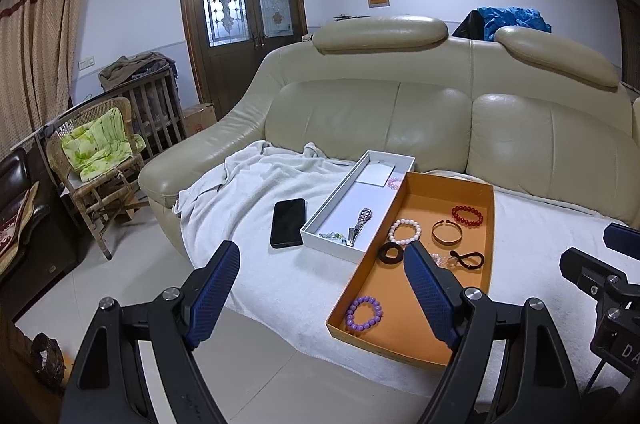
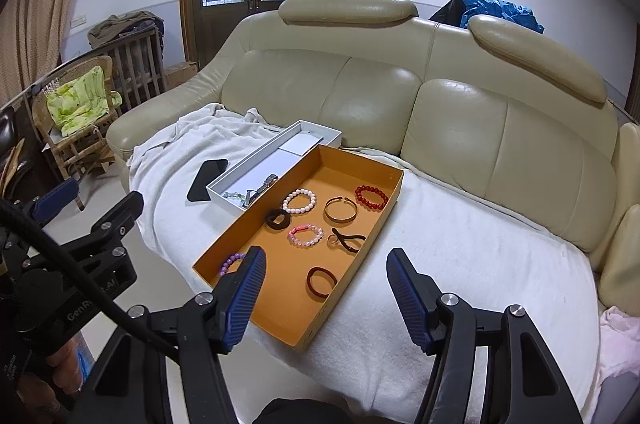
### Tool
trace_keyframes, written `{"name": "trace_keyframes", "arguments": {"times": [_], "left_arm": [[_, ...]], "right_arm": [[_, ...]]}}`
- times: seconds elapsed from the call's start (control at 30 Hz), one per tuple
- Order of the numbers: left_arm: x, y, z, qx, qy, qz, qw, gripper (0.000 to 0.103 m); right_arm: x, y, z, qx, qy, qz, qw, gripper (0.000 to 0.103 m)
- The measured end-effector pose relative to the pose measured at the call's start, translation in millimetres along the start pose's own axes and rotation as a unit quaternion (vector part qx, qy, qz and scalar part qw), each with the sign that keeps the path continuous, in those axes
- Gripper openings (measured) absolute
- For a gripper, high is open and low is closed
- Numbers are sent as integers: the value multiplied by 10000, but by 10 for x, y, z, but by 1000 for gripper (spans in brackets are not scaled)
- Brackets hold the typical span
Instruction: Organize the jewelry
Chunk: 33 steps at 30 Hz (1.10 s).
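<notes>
An orange tray (image 2: 384, 212) (image 1: 491, 224) lies on a white towel on the sofa. It holds a red bead bracelet (image 2: 371, 196), a gold bangle (image 2: 340, 209), a white bead bracelet (image 2: 299, 201), a pink bead bracelet (image 2: 305, 235), a purple bead bracelet (image 1: 364, 311), black hair ties (image 2: 347, 239) and a dark red band (image 2: 322, 281). A white box (image 1: 344, 202) beside it holds a silver watch (image 1: 359, 225) and green beads (image 1: 333, 236). My left gripper (image 1: 320, 264) is open and empty before the boxes. My right gripper (image 2: 326, 272) is open and empty over the tray's near end.
A black phone (image 1: 287, 223) lies on the towel (image 2: 460, 244) left of the white box. The beige sofa back (image 2: 400, 96) rises behind. A wicker chair (image 1: 100, 160) with a green cushion stands on the floor at left.
</notes>
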<state>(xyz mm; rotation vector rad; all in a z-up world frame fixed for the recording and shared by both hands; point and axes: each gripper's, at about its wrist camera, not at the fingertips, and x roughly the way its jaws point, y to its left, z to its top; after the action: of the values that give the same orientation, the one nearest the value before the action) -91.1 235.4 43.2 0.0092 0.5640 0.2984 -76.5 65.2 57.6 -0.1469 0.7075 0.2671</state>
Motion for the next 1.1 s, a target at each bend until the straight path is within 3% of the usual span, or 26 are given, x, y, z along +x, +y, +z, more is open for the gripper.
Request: {"name": "trace_keyframes", "arguments": {"times": [0.47,0.87,1.1], "left_arm": [[250,72,5,-133,163,49,9998,84],[370,111,-3,-165,228,-163,9995,84],[414,150,-15,-190,254,-86,9995,84]], "right_arm": [[304,59,67,-26,102,155,9998,67],[417,151,88,-81,196,30,9998,67],[467,165,103,-73,211,12,9998,67]]}}
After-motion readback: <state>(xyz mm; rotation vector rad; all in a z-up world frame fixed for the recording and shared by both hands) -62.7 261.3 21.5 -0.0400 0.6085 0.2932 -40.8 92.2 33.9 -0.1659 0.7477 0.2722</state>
